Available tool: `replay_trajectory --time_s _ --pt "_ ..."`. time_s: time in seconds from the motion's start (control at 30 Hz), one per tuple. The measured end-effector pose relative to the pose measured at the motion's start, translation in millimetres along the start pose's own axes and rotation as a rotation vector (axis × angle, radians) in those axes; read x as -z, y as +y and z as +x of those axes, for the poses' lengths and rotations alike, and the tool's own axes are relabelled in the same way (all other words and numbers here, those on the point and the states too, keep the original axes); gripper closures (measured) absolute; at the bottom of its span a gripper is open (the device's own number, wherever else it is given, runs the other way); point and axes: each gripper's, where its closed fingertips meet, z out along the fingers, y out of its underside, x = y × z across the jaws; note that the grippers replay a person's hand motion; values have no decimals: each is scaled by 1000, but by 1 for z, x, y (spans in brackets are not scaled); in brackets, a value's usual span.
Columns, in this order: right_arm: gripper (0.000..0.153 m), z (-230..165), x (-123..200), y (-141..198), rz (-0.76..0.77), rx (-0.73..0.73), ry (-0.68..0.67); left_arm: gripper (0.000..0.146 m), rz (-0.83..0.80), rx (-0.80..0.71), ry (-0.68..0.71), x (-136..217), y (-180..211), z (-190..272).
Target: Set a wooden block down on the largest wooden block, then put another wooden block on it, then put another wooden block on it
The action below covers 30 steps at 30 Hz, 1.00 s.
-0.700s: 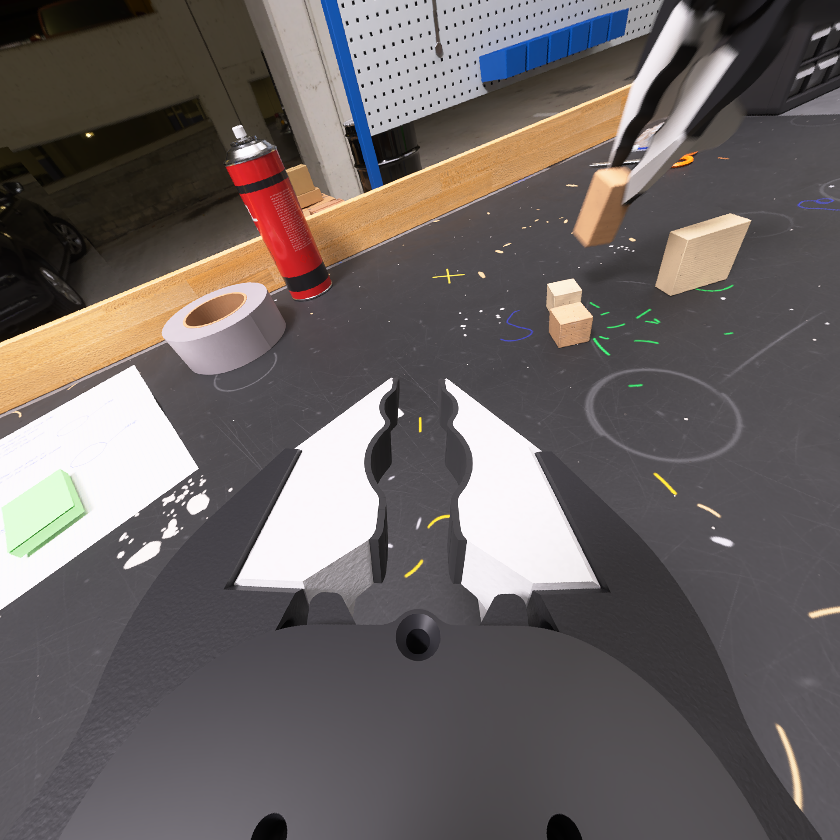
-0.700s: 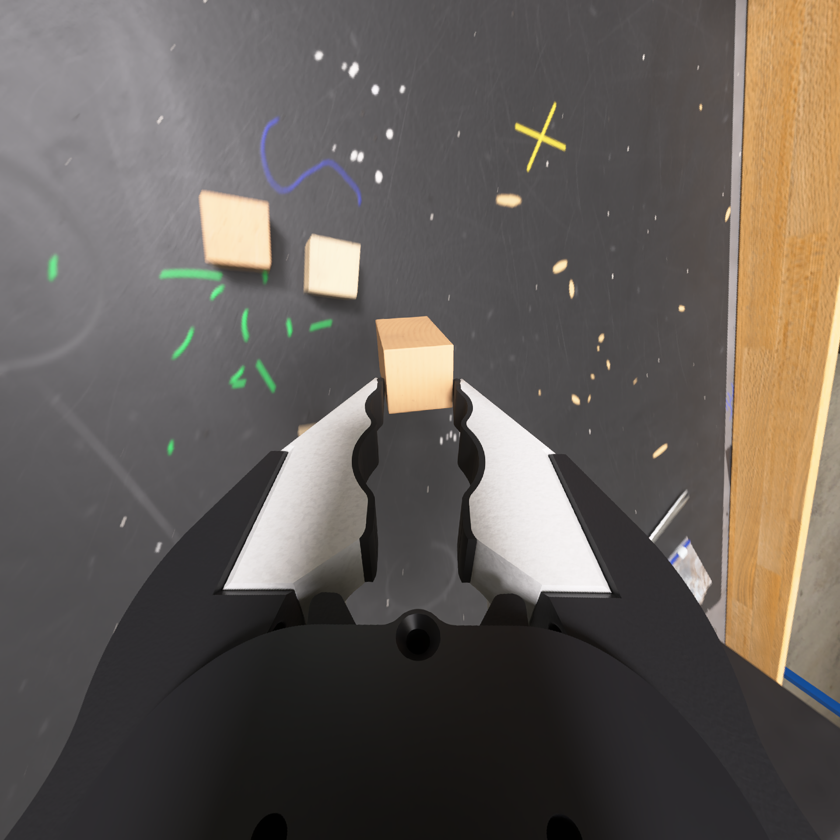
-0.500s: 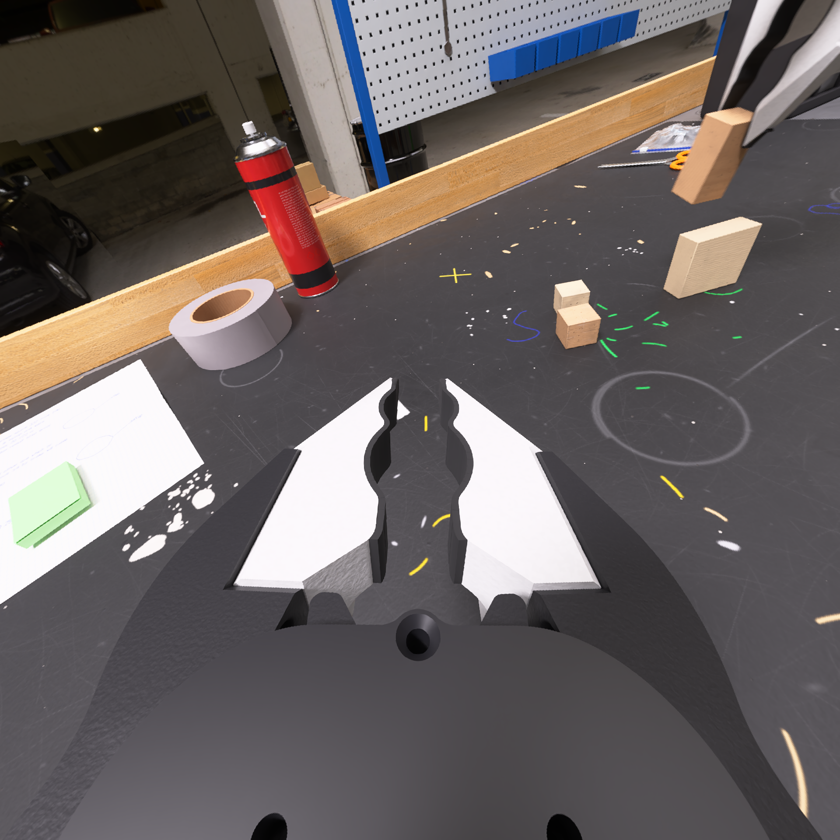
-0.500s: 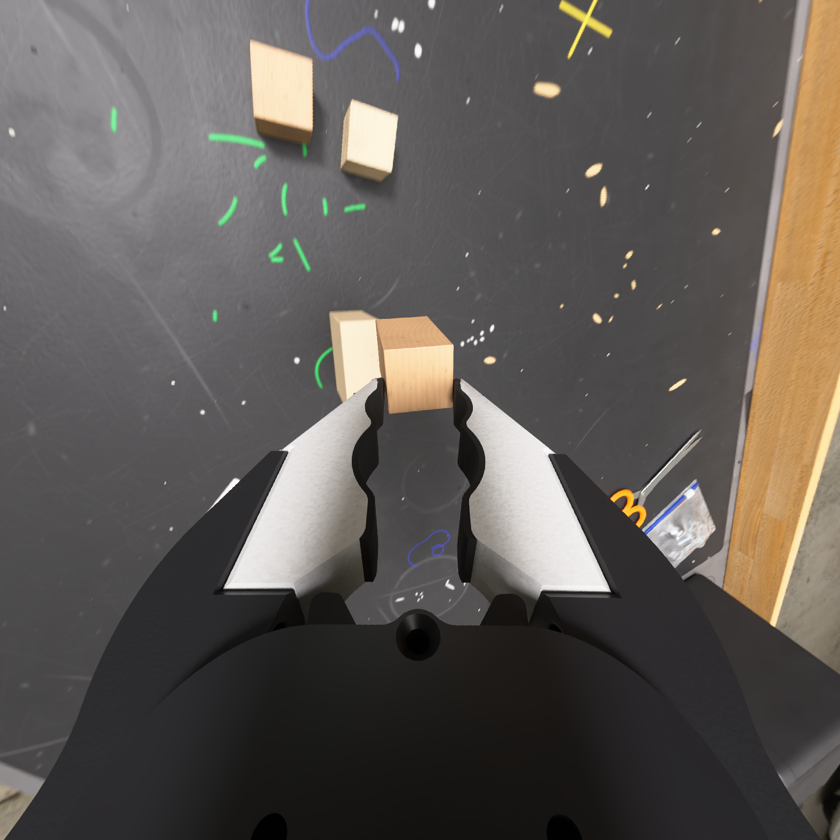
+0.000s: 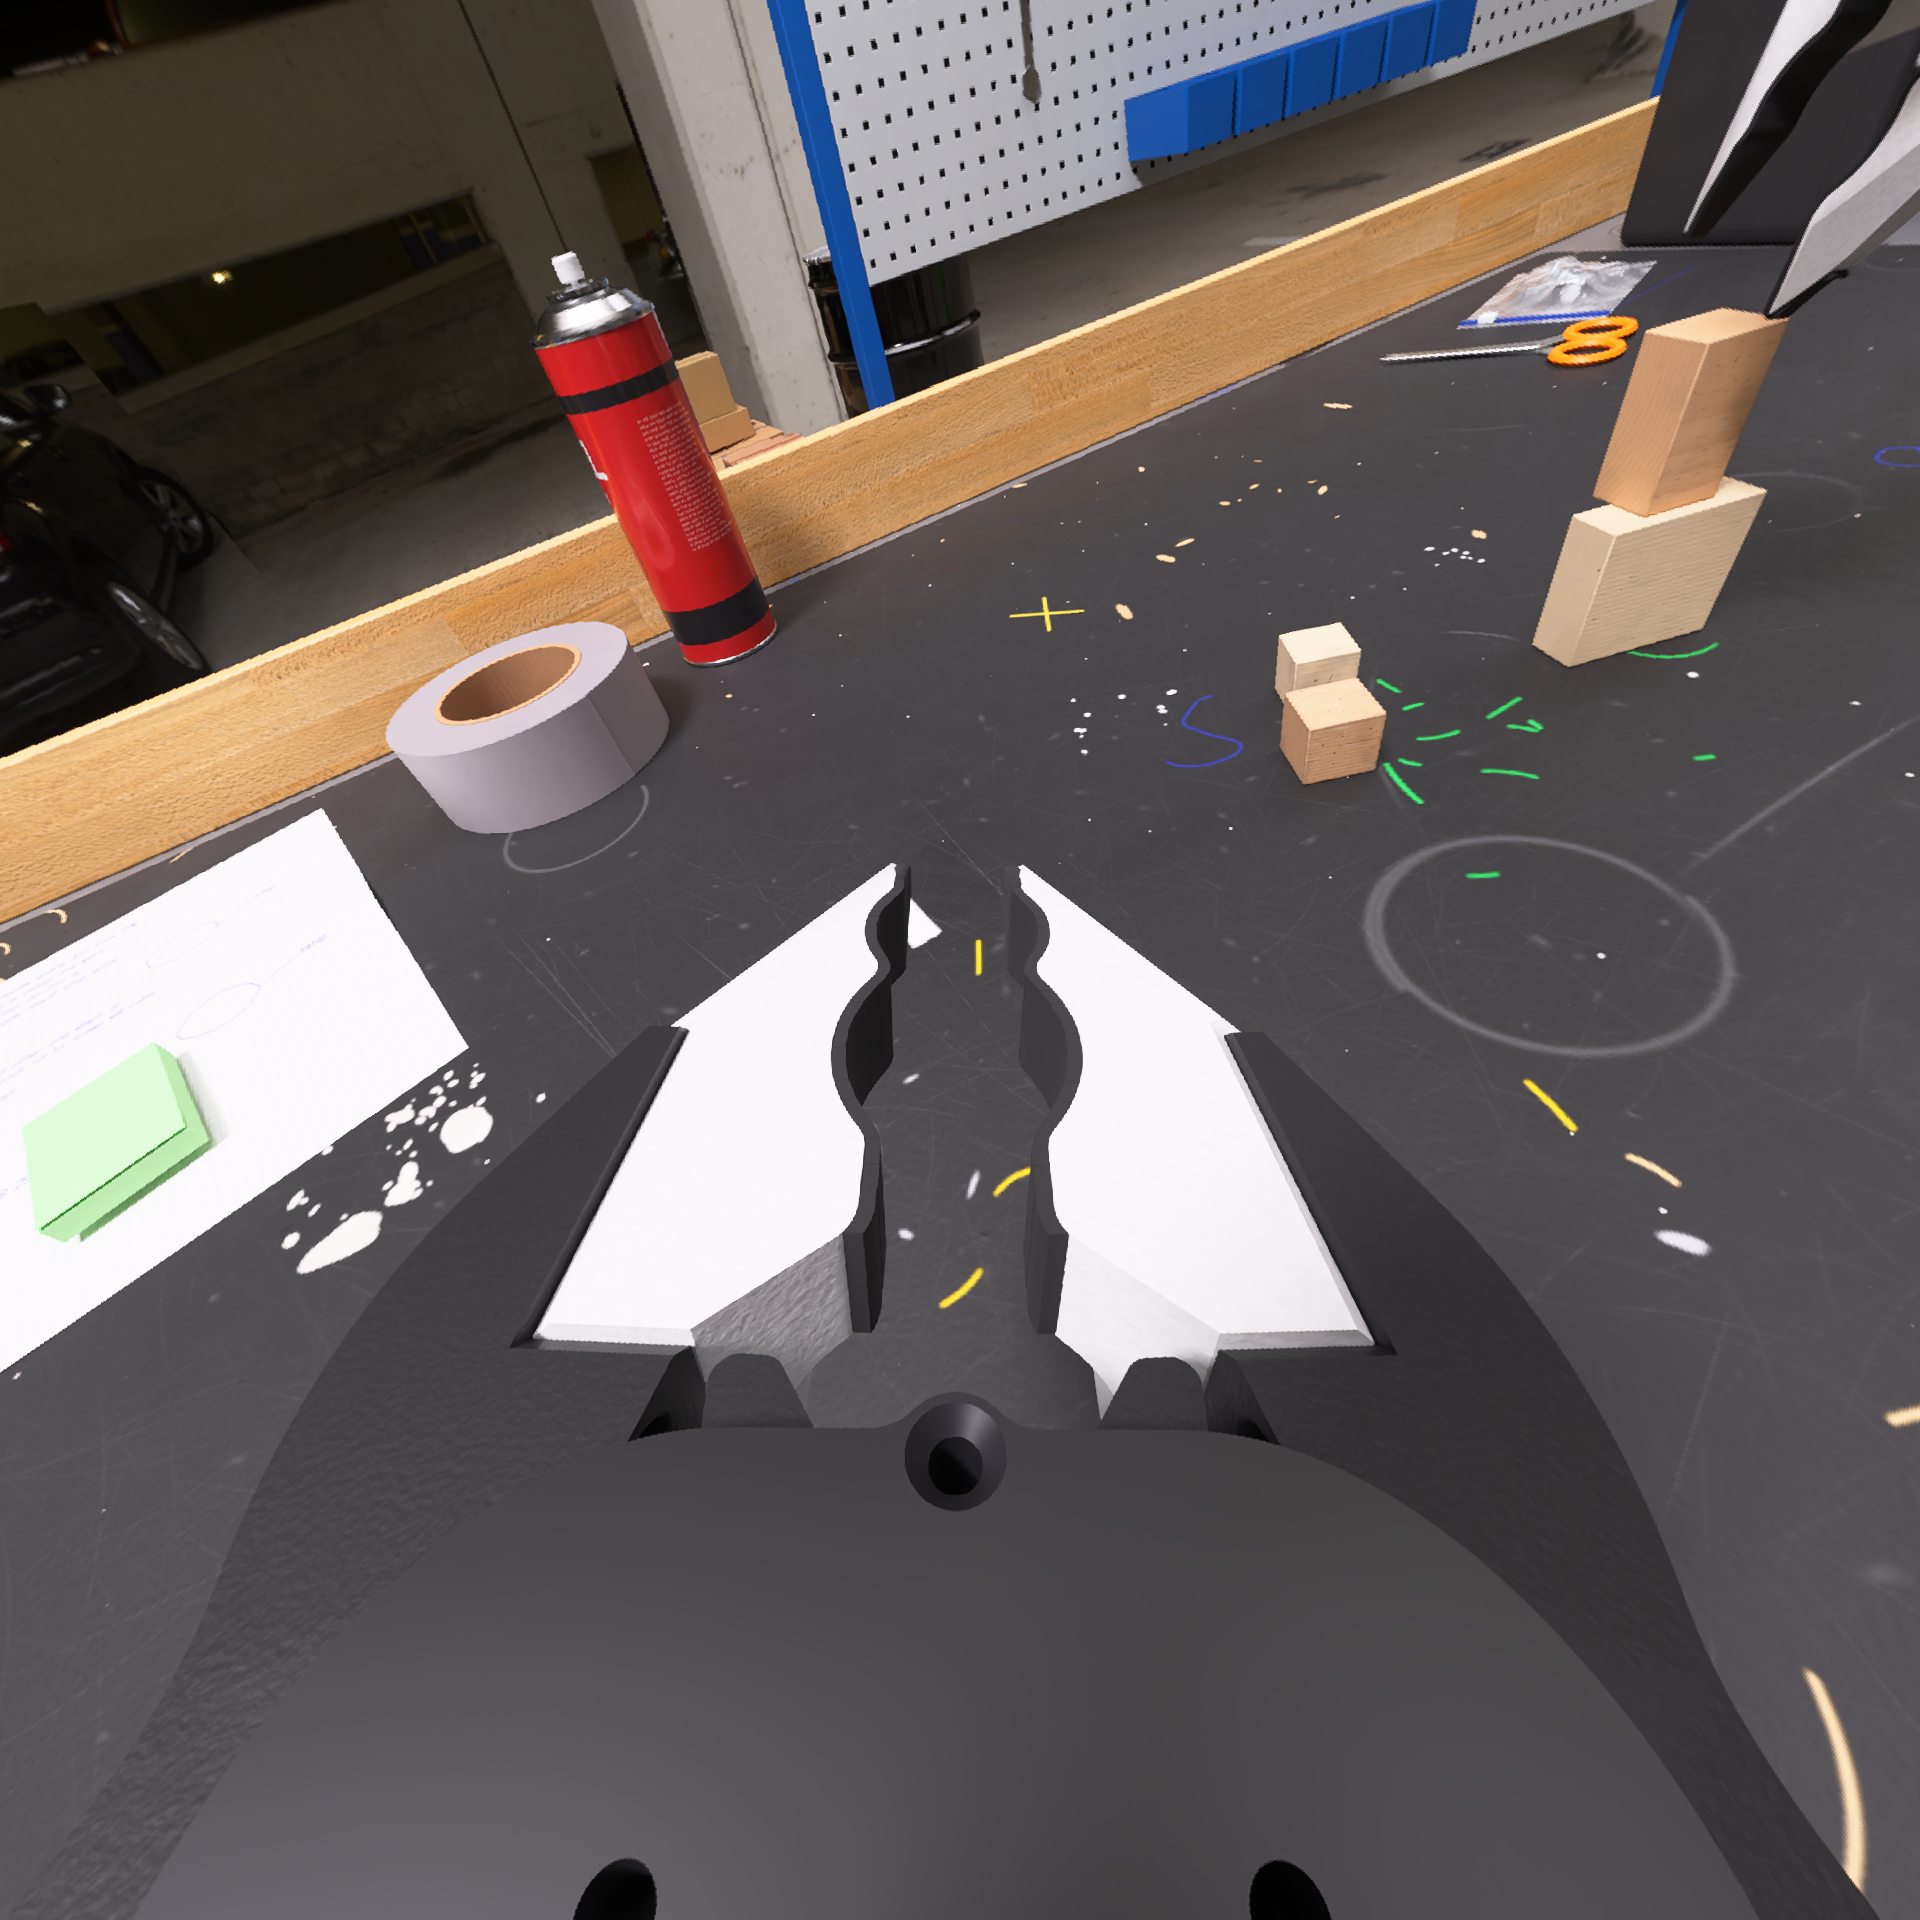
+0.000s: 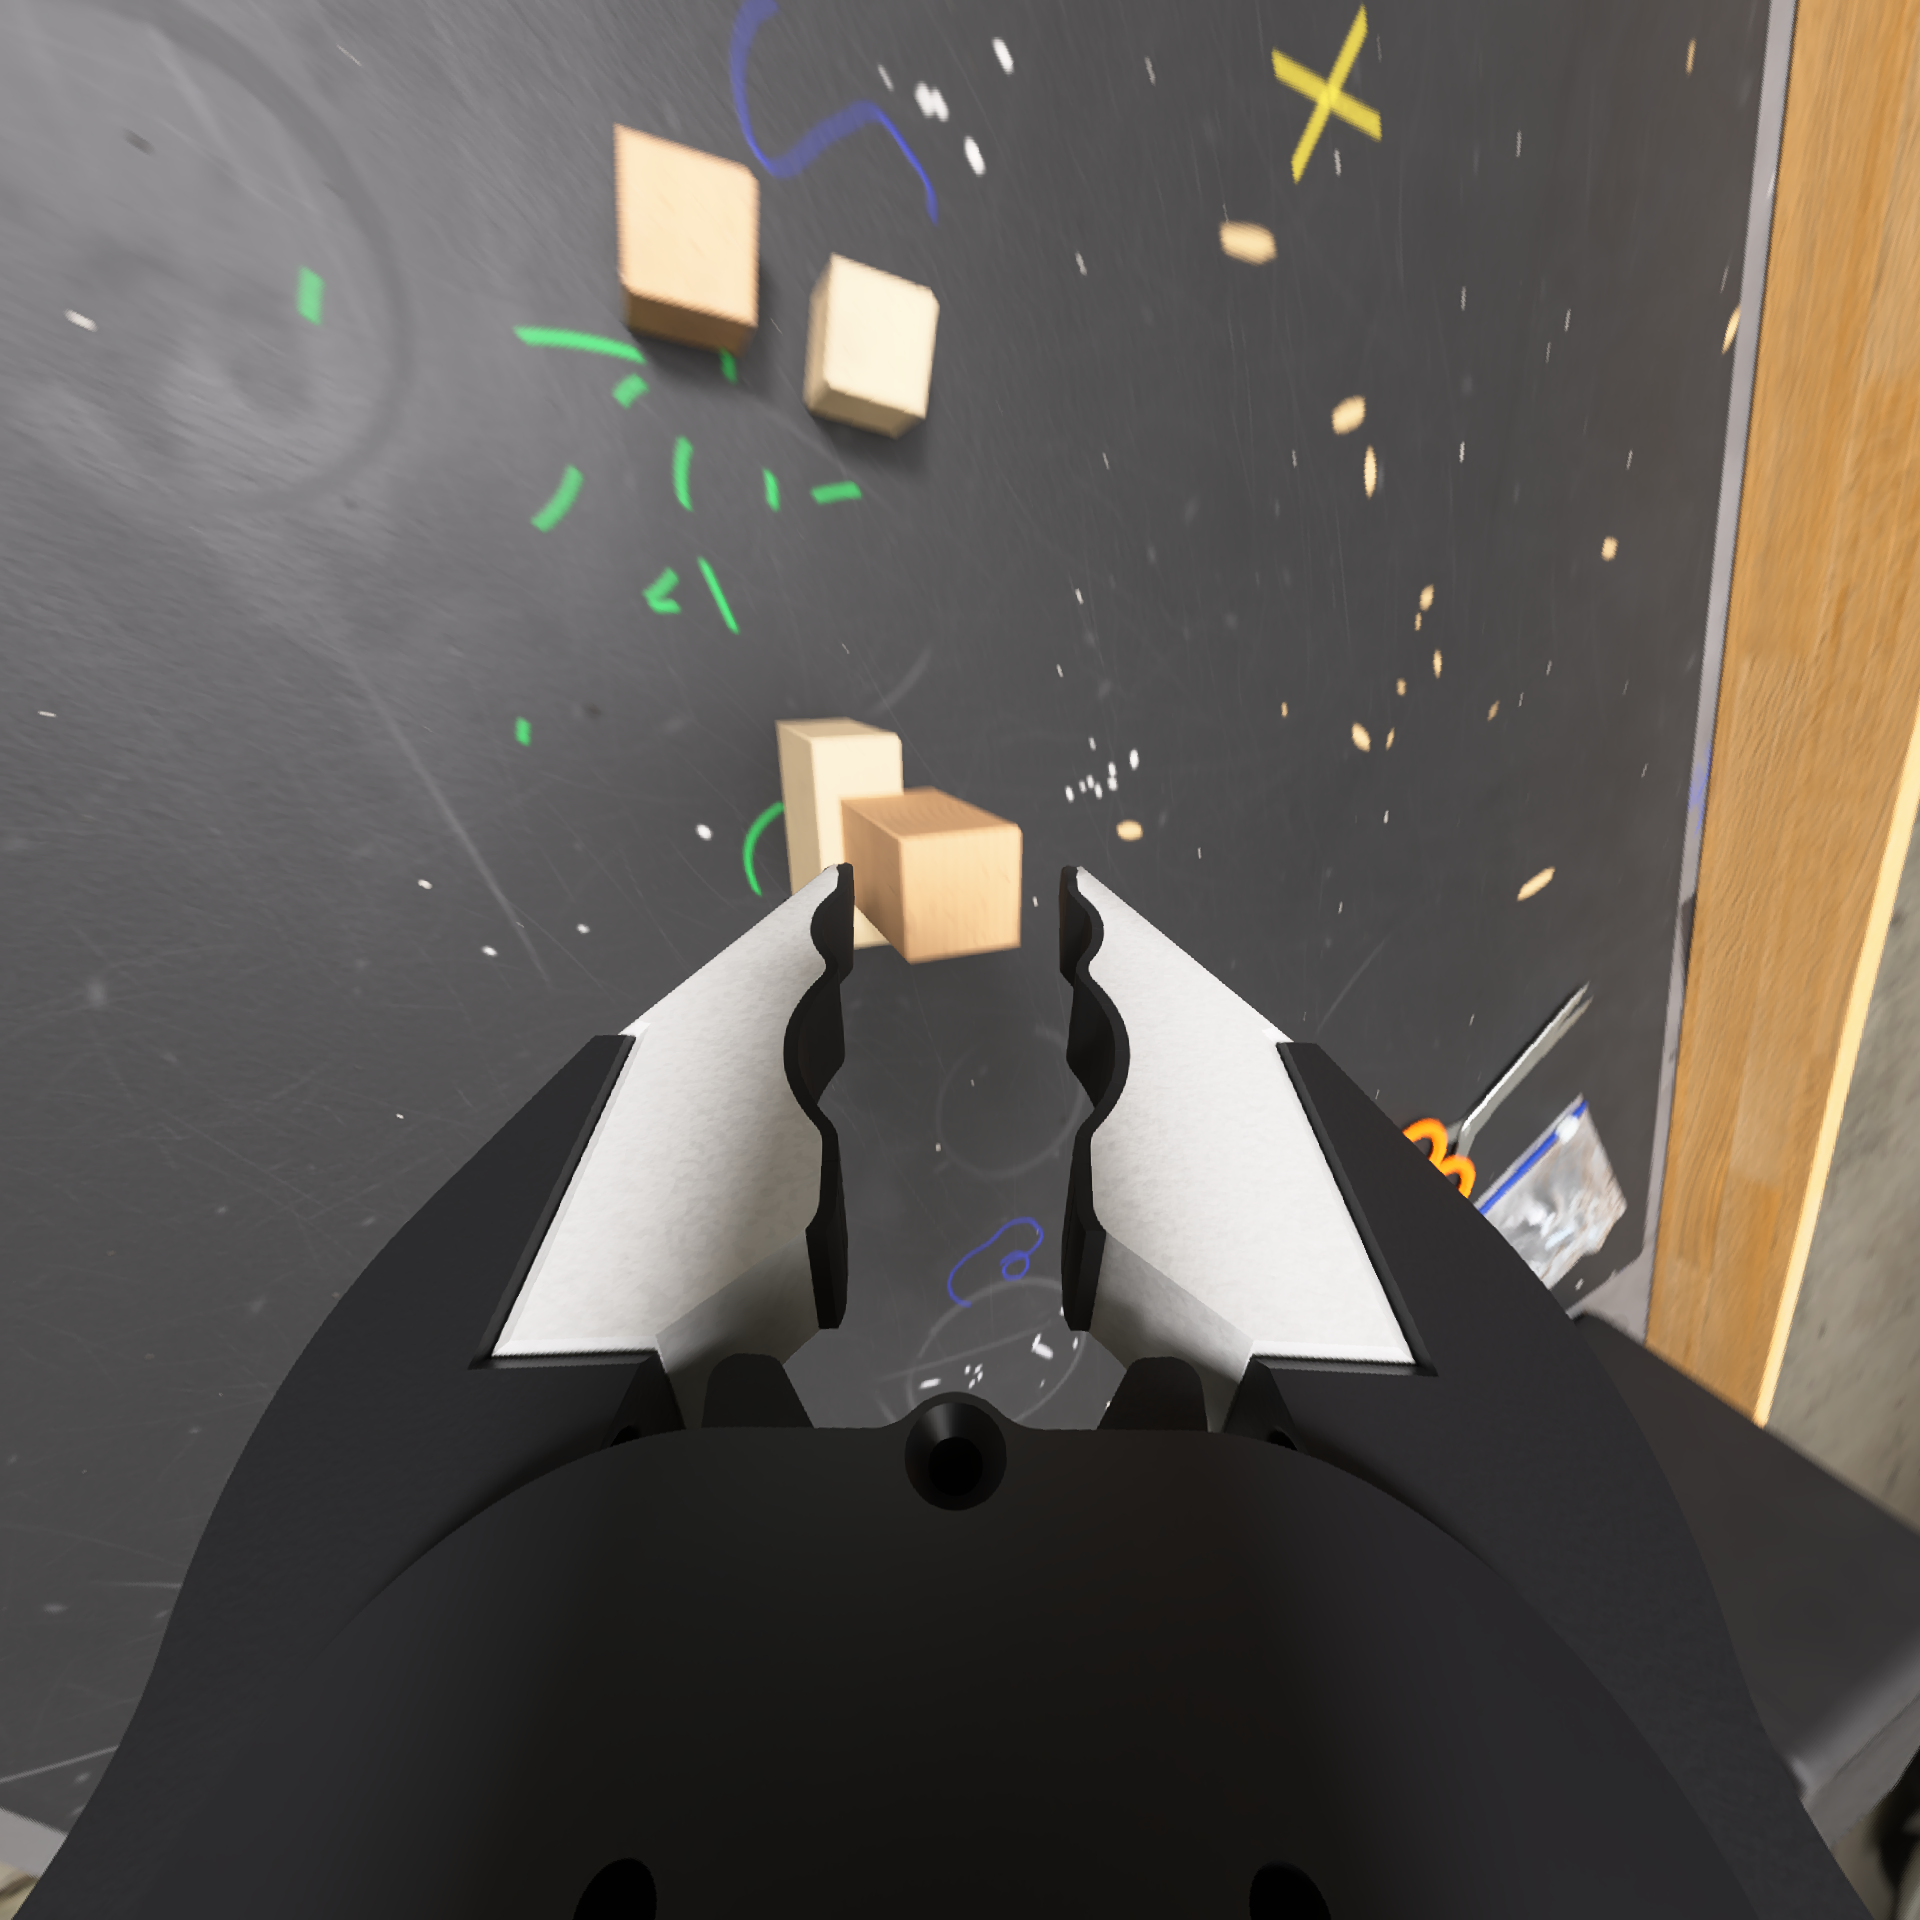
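Observation:
The largest wooden block [image 5: 1647,571] stands on the dark bench at the far right of the left wrist view. A darker wooden block [image 5: 1683,416] rests upright on top of it. My right gripper [image 5: 1808,260] hangs just above that block, and its jaws stand apart. In the right wrist view, my right gripper [image 6: 956,894] is open around the darker block [image 6: 935,873], with a clear gap on the right side. The largest block [image 6: 831,779] shows below it. Two small blocks [image 5: 1317,657] [image 5: 1332,732] lie side by side to the left. My left gripper [image 5: 961,894] is narrowly open and empty, low over the bench.
A red spray can [image 5: 649,468] and a grey tape roll [image 5: 525,722] stand near the wooden rail [image 5: 935,447]. White paper [image 5: 208,1018] with a green pad [image 5: 109,1138] lies at the left. Orange scissors [image 5: 1590,341] and a plastic bag [image 5: 1558,291] lie behind the stack.
My right gripper carried the darker block over to the largest block, lowered it onto the top and opened its jaws. The left gripper stayed nearly still.

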Motion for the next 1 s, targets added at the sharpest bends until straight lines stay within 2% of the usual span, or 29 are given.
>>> replay_trajectory --time_s 0.13,0.23,0.33,0.5,0.67,0.7,0.83,1.0 --pt "112 -21 -4 -38 41 85 -22 129 -5 -1 -2 -1 1 0" --pt "111 -27 -29 -67 27 77 -31 129 -5 2 -7 0 1 -2" --pt "112 -26 -61 -86 -11 2 -68 128 4 8 -8 1 0 -3" --pt "113 -20 -105 -86 -142 -106 -87 129 8 4 6 1 -1 1" --pt "119 -22 -129 -82 -184 -155 -126 129 18 -1 11 3 -4 3" --pt "124 -22 -130 -82 -181 -159 -128 129 20 1 11 3 -4 3" --pt "124 -18 -114 -86 -129 -149 -116 129 25 2 10 4 -5 3" --pt "124 0 -40 -69 -59 -109 -62 129 26 -1 13 4 -6 4"
